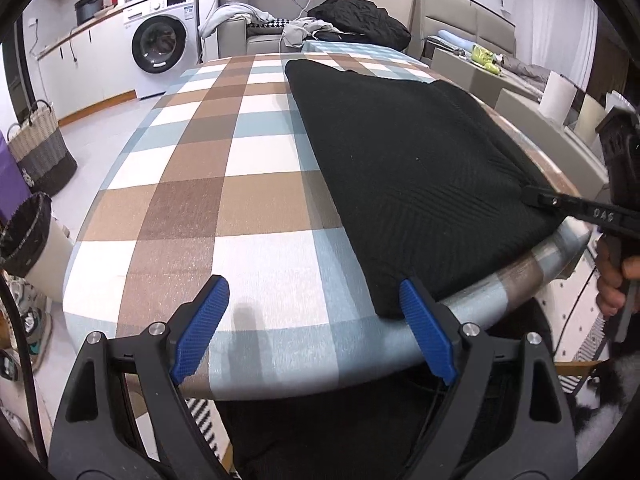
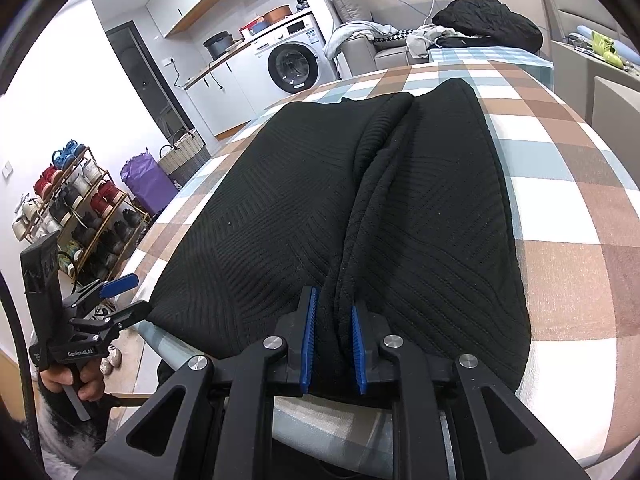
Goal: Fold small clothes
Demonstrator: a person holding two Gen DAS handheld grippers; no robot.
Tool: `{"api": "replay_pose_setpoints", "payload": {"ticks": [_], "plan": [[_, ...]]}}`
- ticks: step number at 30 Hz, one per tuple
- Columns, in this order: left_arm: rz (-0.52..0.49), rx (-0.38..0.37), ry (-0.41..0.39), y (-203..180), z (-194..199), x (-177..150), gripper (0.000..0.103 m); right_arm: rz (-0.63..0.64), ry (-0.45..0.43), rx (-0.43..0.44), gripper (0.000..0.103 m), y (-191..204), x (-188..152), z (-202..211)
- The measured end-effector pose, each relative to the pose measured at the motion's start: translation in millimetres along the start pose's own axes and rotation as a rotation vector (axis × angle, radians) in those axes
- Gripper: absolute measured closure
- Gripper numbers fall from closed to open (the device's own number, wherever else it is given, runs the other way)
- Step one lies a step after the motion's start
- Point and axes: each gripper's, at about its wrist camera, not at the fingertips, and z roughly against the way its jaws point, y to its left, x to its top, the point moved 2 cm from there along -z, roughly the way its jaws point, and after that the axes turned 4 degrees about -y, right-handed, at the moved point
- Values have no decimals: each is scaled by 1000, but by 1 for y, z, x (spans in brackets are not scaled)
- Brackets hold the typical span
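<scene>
A black ribbed knit garment [image 1: 412, 176] lies flat on the plaid tablecloth [image 1: 224, 208], with a side fold laid over its right part [image 2: 432, 216]. My left gripper [image 1: 316, 320] is open and empty at the table's near edge, its right fingertip [image 1: 424, 332] beside the garment's near left corner. My right gripper [image 2: 332, 340] is shut on the garment's folded near edge [image 2: 334, 312]. It also shows at the right of the left wrist view [image 1: 536, 196], at the garment's right edge. The left gripper shows at the lower left of the right wrist view [image 2: 120, 296].
Left of the table stand a woven basket [image 1: 40, 148] and a lined bin [image 1: 28, 236]. A washing machine [image 1: 162, 40] stands at the back. A sofa with a black bundle of cloth [image 1: 360, 20] is behind the table. A shoe rack [image 2: 76, 204] stands at the left wall.
</scene>
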Motion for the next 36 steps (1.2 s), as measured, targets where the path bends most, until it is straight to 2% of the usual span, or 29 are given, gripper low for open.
{"api": "replay_pose_setpoints", "payload": {"ticks": [3, 5, 8, 9, 13, 16, 18, 21, 23, 26, 28, 29, 30, 32, 33, 36], "plan": [[47, -37, -23, 5, 8, 5, 17, -1, -9, -20, 85, 2, 1, 2], [91, -62, -36, 12, 12, 8, 17, 9, -48, -66, 72, 3, 4, 10], [149, -60, -31, 21, 7, 11, 17, 10, -160, -142, 62, -1, 12, 28], [168, -59, -24, 24, 3, 12, 17, 1, -162, -163, 62, -7, 14, 31], [206, -71, 2, 23, -10, 13, 18, -92, -123, -146, 62, -29, 13, 27], [188, -78, -12, 14, -14, 17, 21, -89, -126, -145, 65, -33, 13, 27], [165, -95, -31, 6, -16, 22, 30, -86, -129, -151, 66, -35, 13, 26], [114, -75, -25, -5, -26, 30, 38, -109, -136, -188, 66, -41, 12, 28], [97, -71, -11, -10, -35, 35, 40, -107, -143, -217, 66, -45, 12, 30], [90, -56, 6, -13, -49, 38, 40, -131, -125, -210, 66, -52, 11, 26], [82, -69, 8, -17, -55, 40, 46, -124, -119, -209, 66, -50, 10, 25], [86, -78, 3, -16, -56, 41, 53, -115, -115, -206, 67, -49, 10, 24], [90, -91, 4, -17, -58, 41, 65, -107, -115, -204, 68, -49, 11, 23], [83, -99, -4, -19, -60, 43, 79, -99, -100, -193, 78, -47, 12, 18], [75, -84, -12, -20, -60, 44, 85, -100, -93, -192, 78, -46, 12, 16], [50, -59, -27, -21, -58, 43, 88, -82, -85, -202, 78, -40, 10, 12]]}}
